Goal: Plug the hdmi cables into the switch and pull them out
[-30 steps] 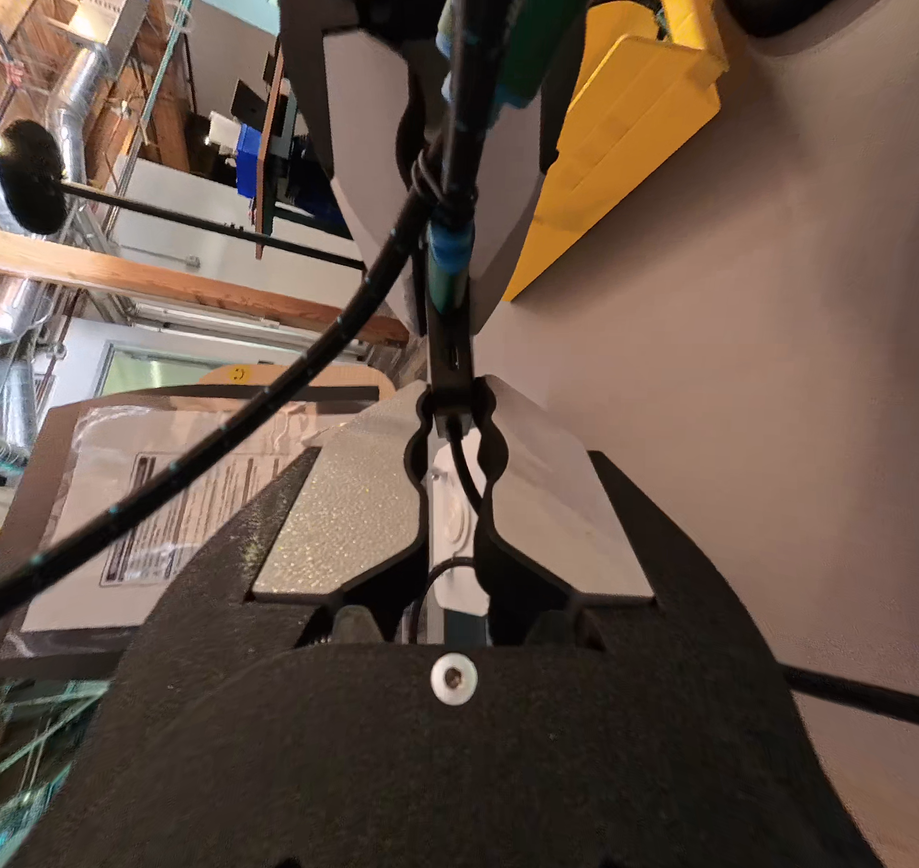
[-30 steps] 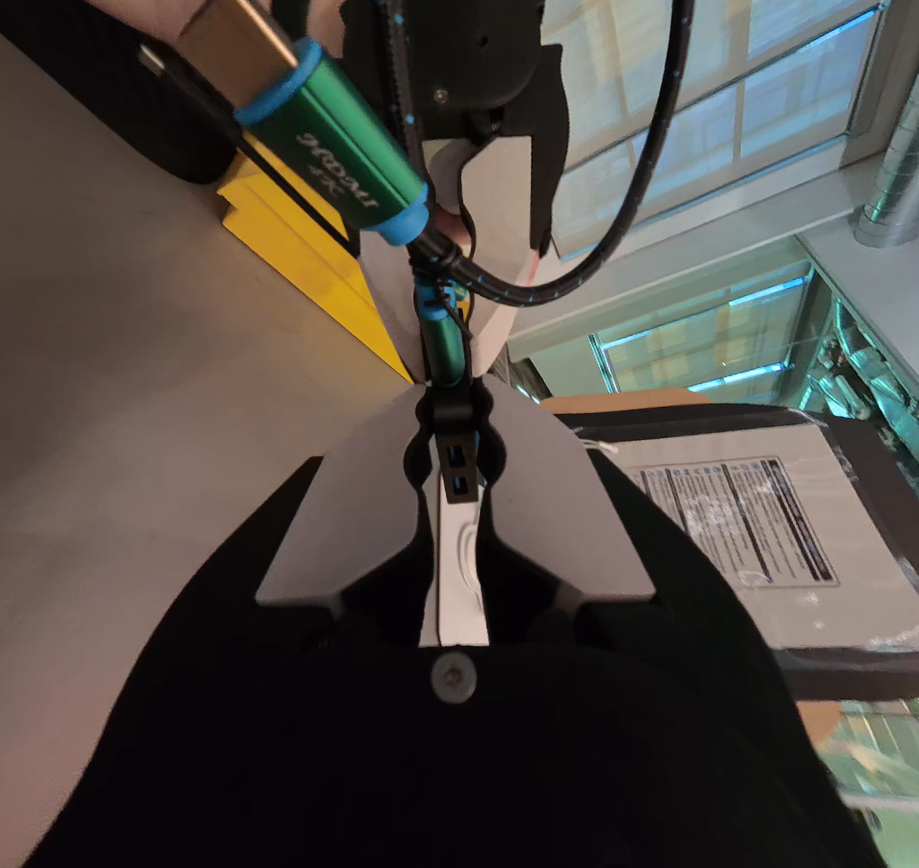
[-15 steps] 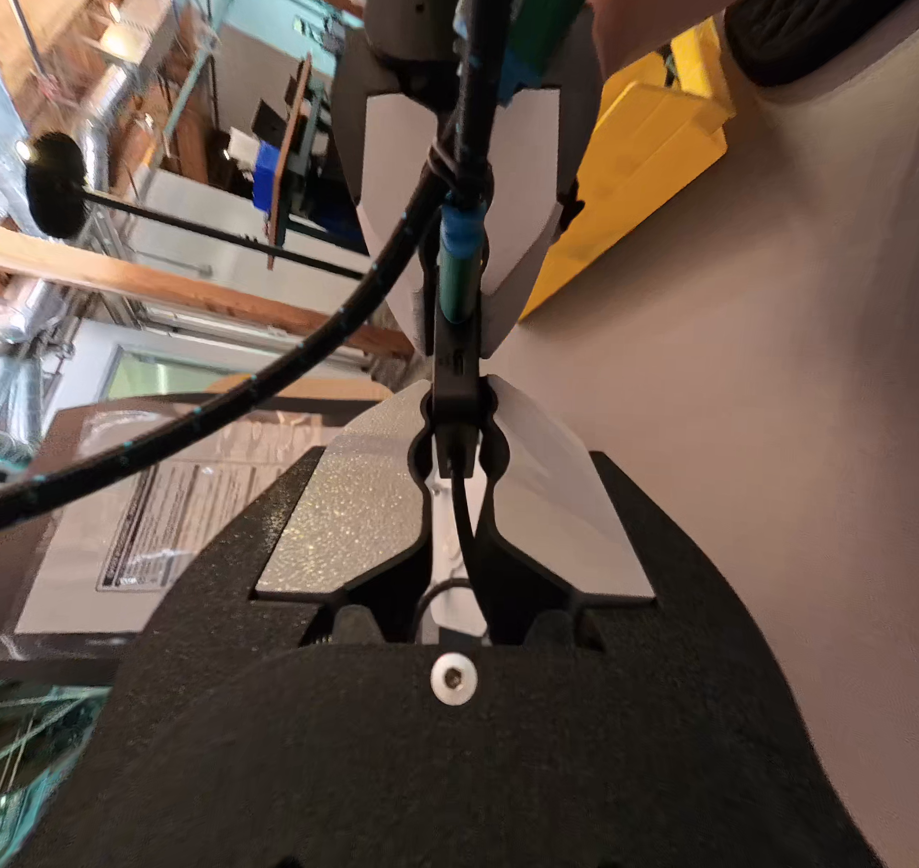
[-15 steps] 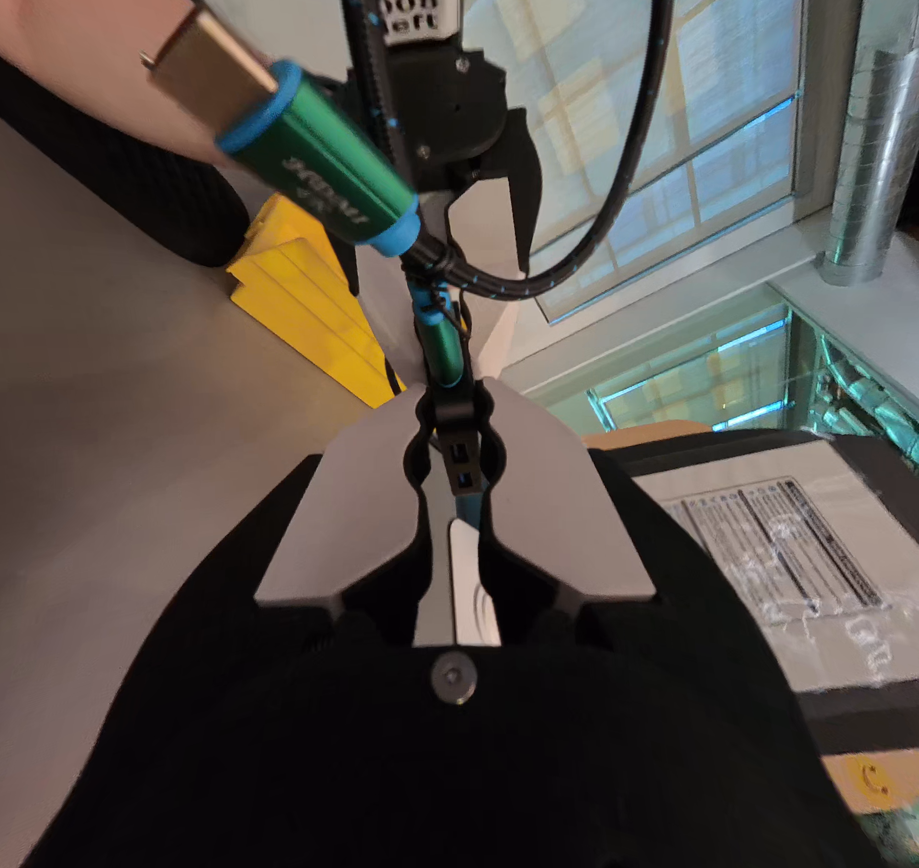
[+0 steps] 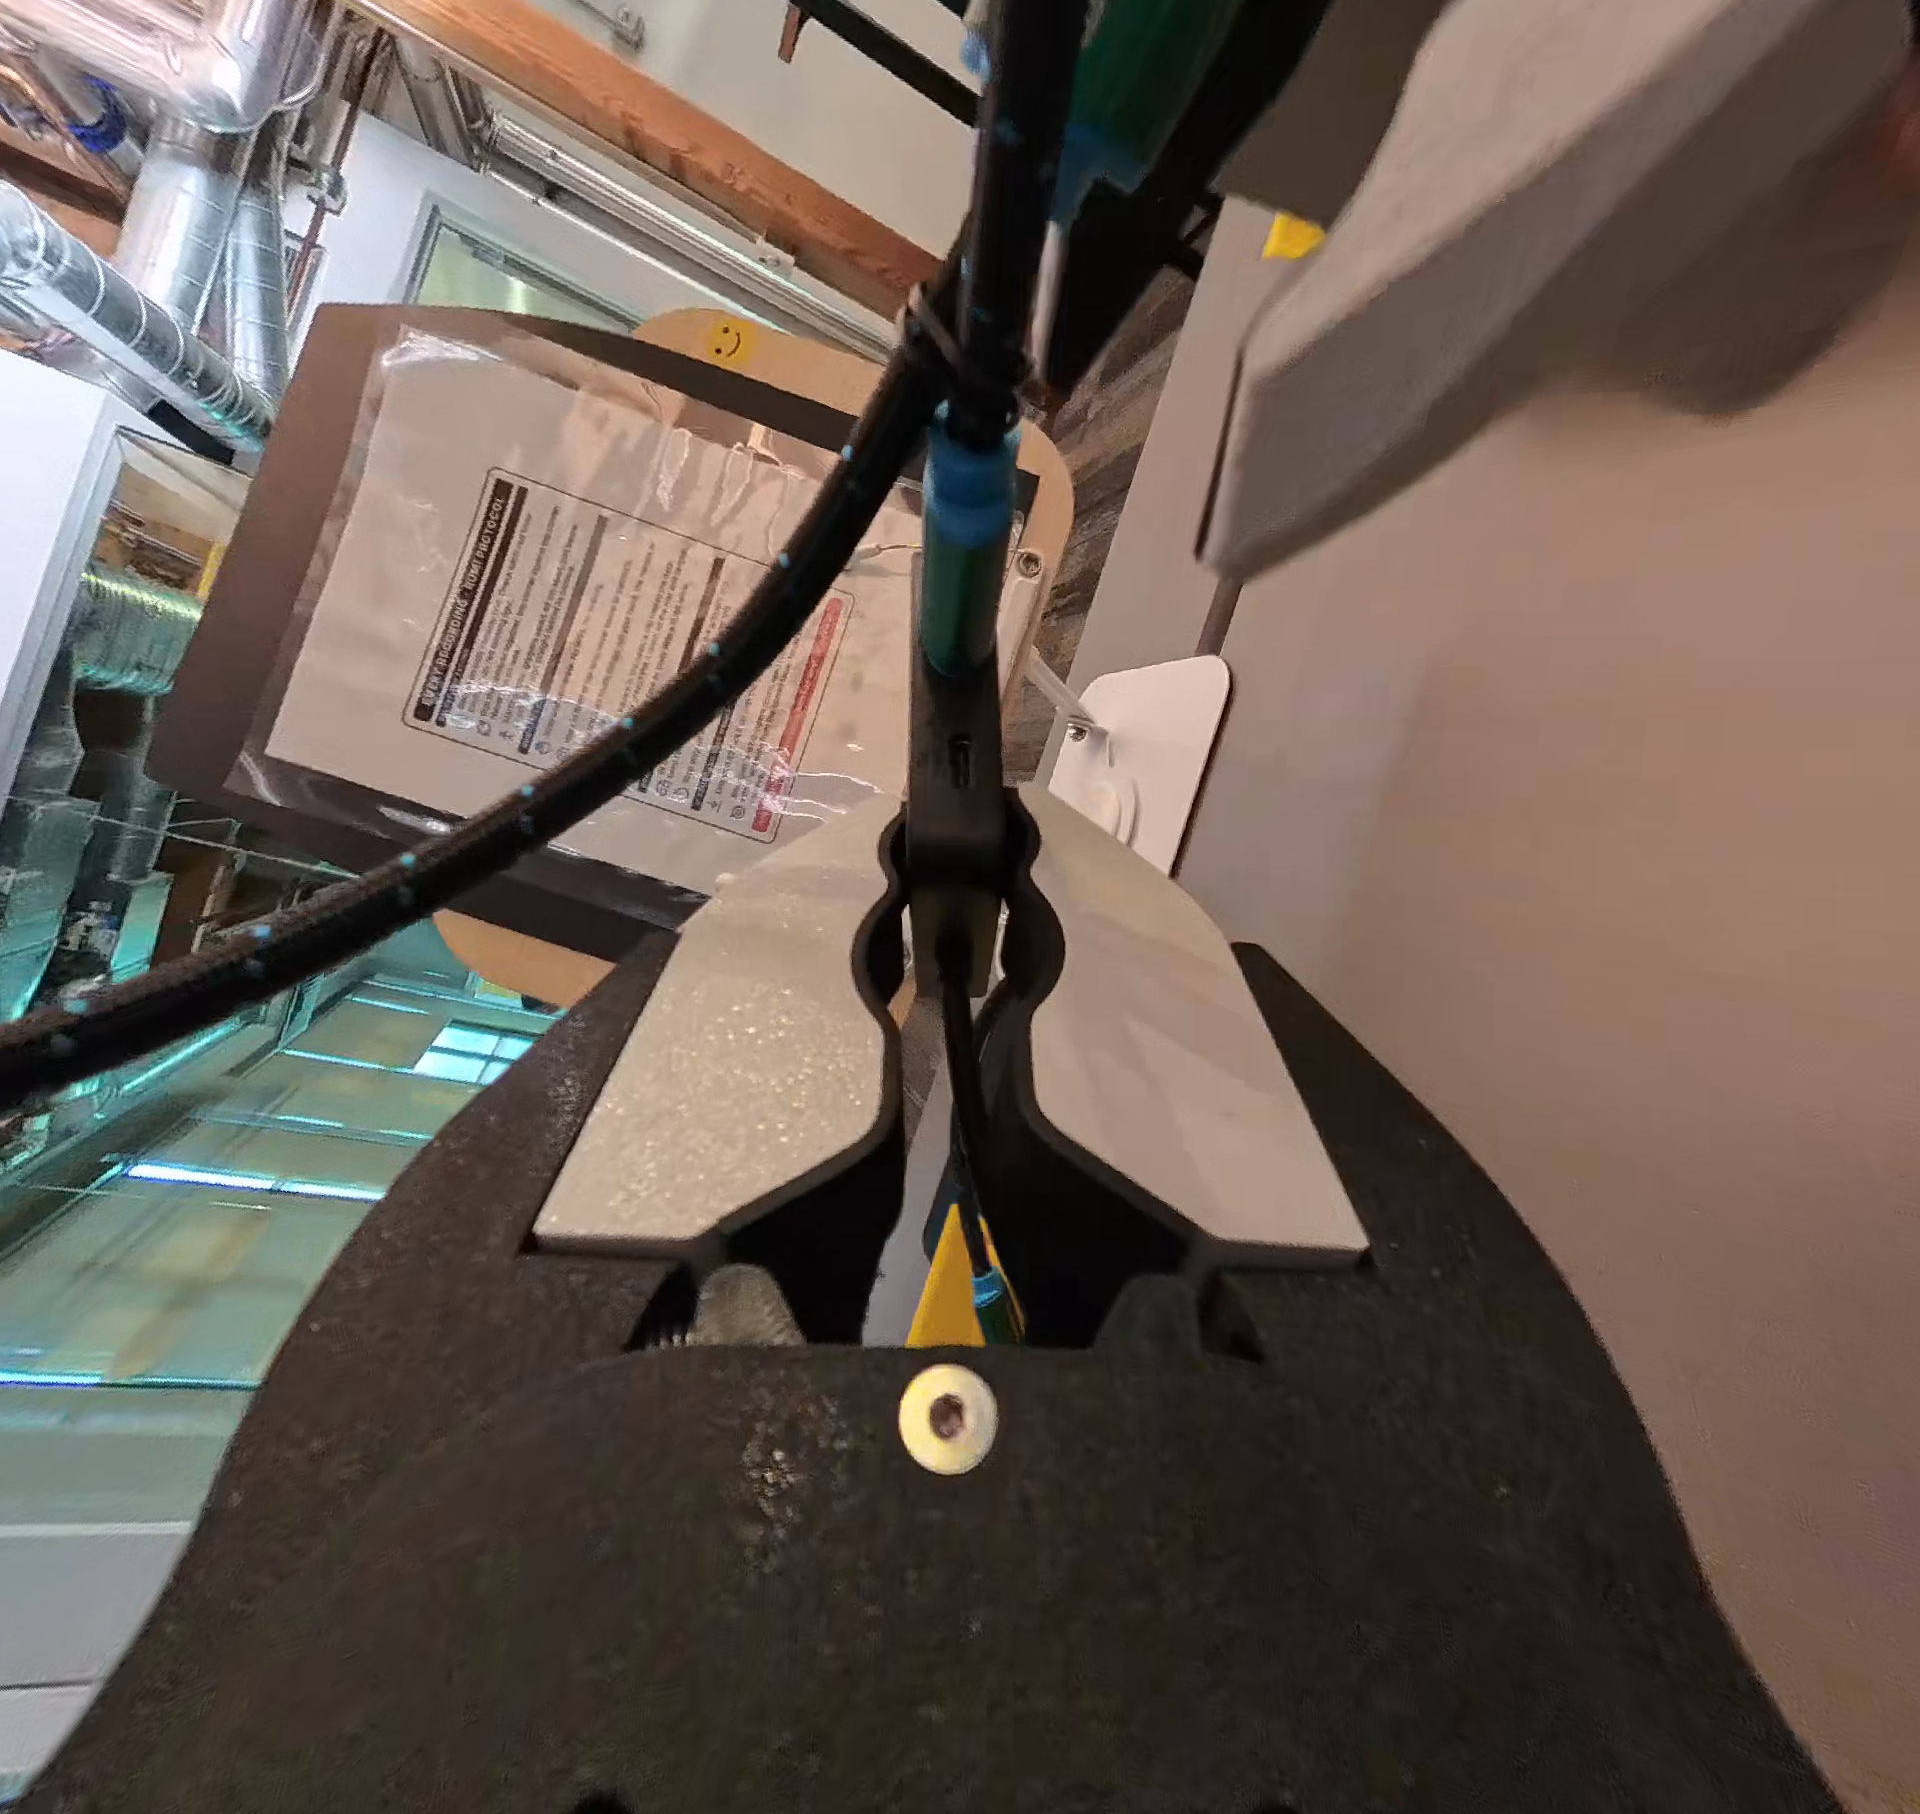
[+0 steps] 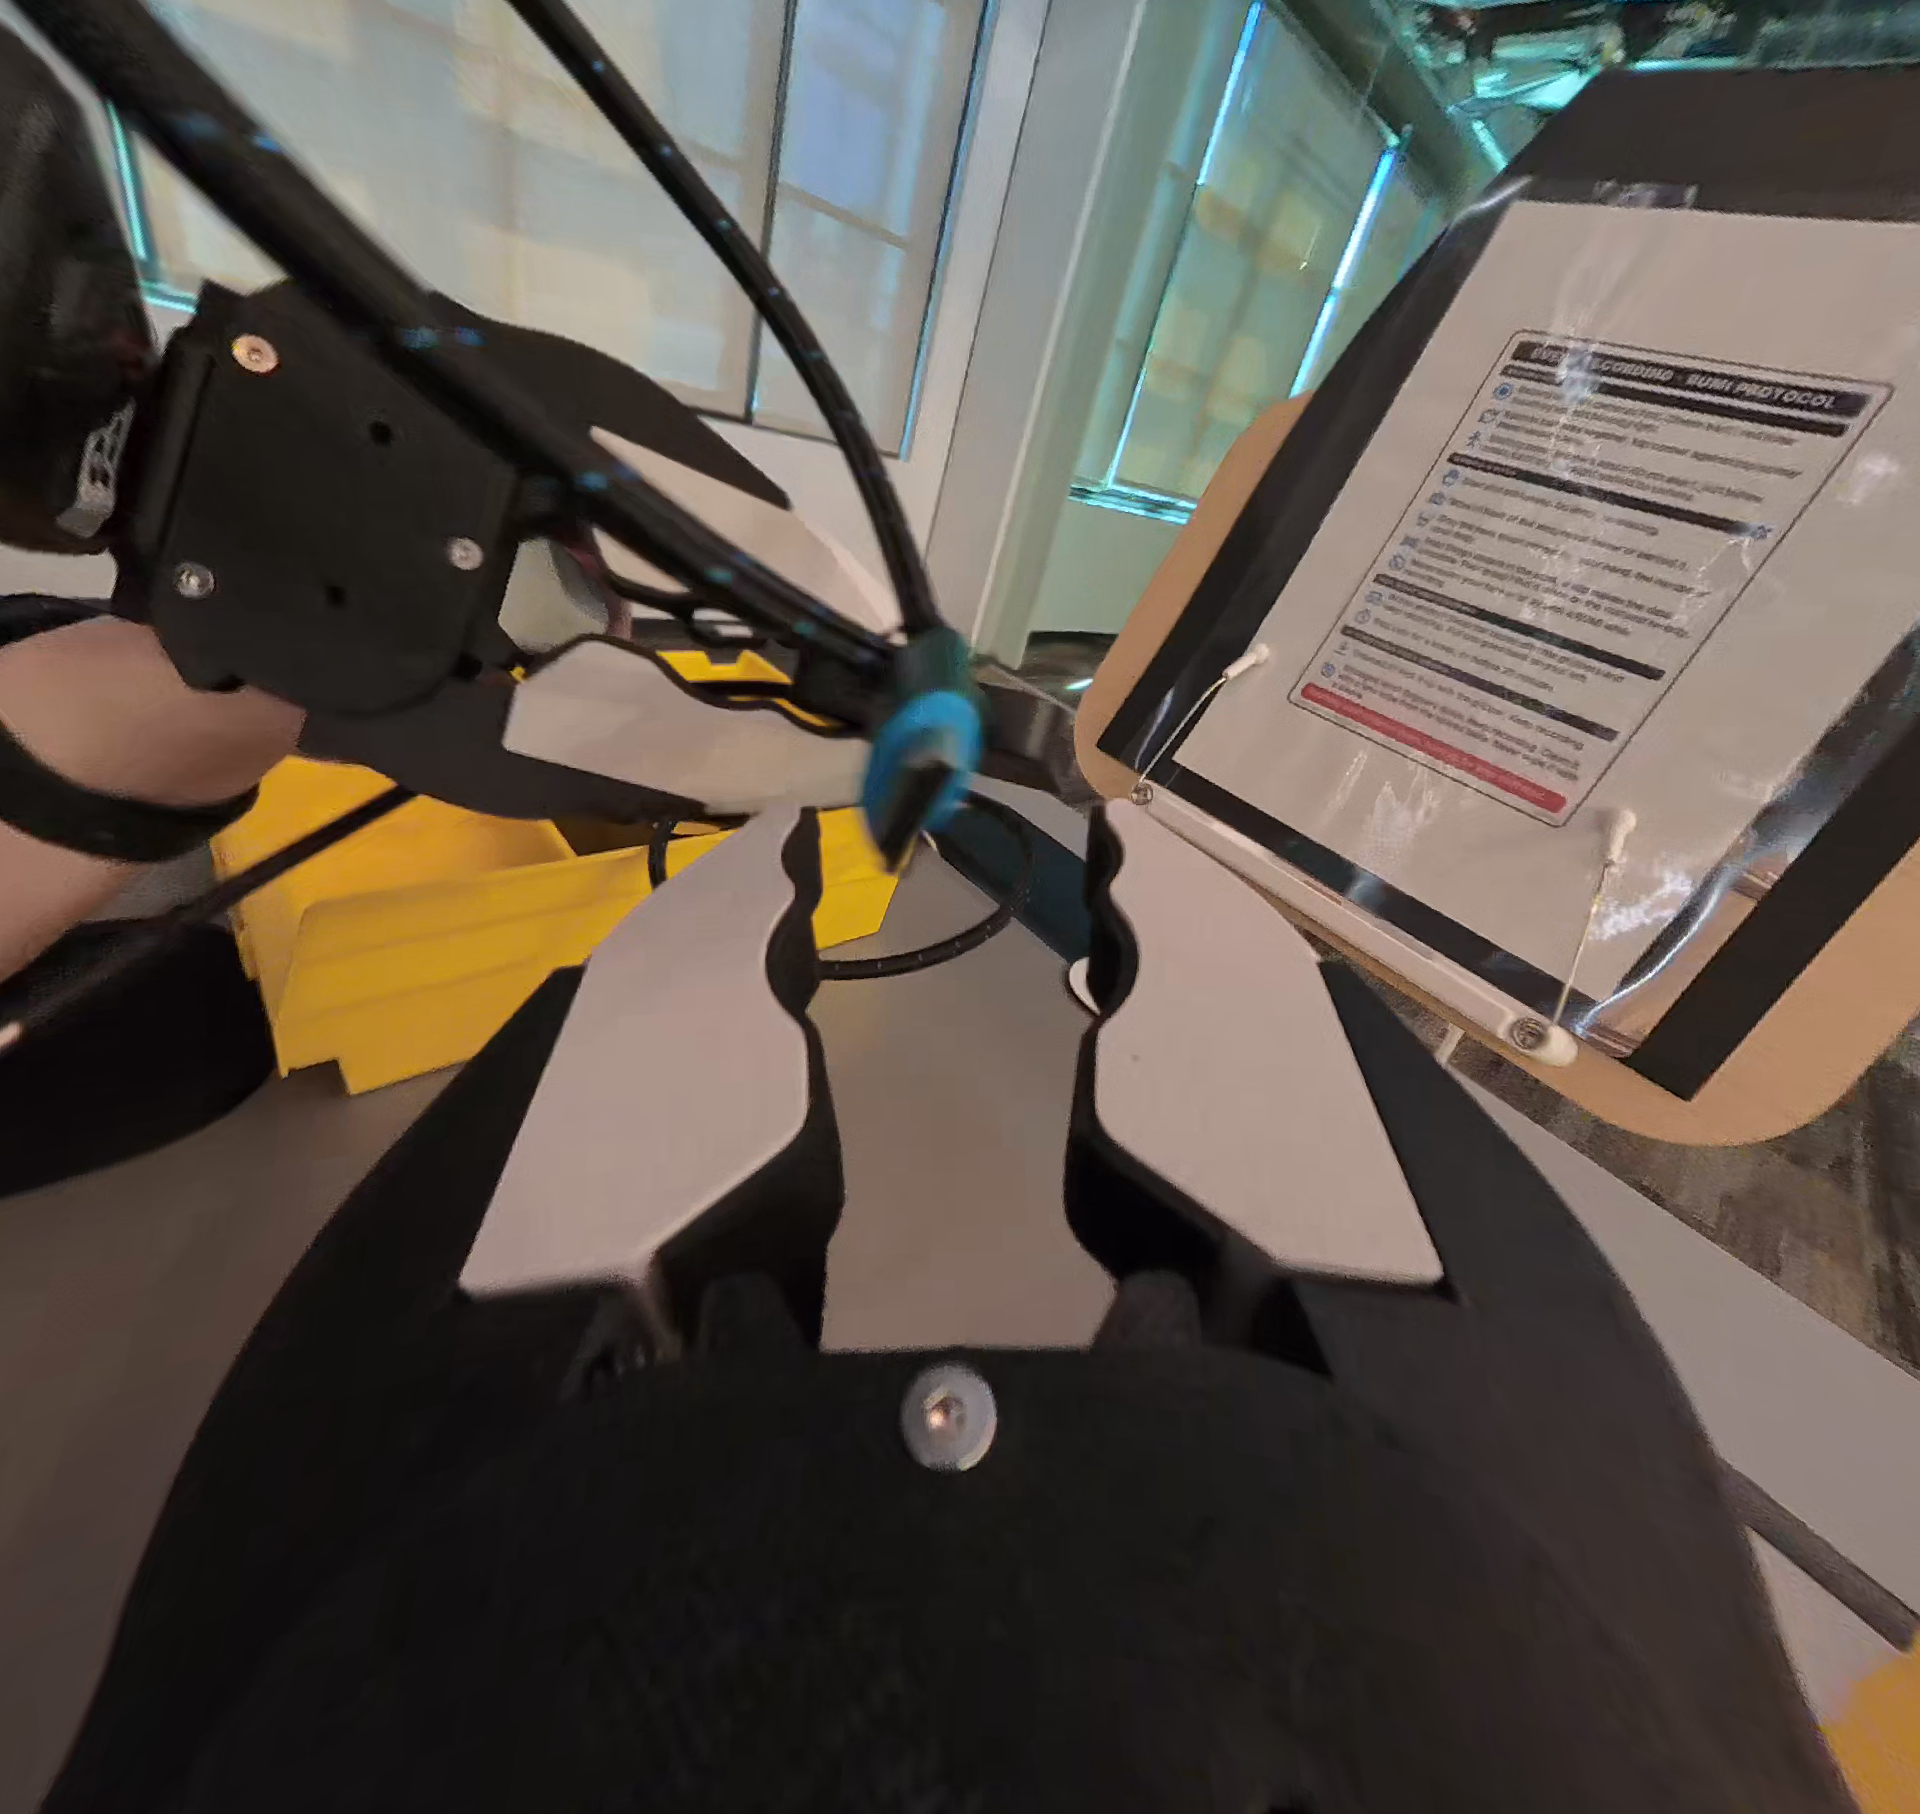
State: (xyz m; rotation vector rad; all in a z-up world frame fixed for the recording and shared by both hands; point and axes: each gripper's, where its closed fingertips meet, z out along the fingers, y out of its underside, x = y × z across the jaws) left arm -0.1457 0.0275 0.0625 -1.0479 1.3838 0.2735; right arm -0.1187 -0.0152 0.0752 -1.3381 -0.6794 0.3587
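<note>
In the left wrist view my left gripper (image 5: 956, 834) is shut on a thin black switch (image 5: 956, 746), held edge-on above the grey table (image 5: 1558, 1089). A green HDMI plug with a blue collar (image 5: 961, 559) sits in the switch's far end, and its braided black cable (image 5: 582, 798) curves off to the left. A second green plug (image 5: 1138, 29) hangs loose at the top. My right gripper (image 6: 945, 891) is open and empty. Just ahead of it, the loose plug (image 6: 920, 756) points at the camera. The left gripper (image 6: 343, 517) shows at the left, blurred.
A yellow bin (image 6: 499, 923) stands on the table behind the left gripper. A board with a printed sheet (image 6: 1538, 601) leans at the right; it also shows in the left wrist view (image 5: 582, 621). One grey finger (image 5: 1558, 258) of the right gripper crosses the upper right. Left tips to right tips: about 6 centimeters.
My right gripper has let go of the switch, opened and drawn back from it. My left gripper keeps hold of the switch and has turned towards the board.
</note>
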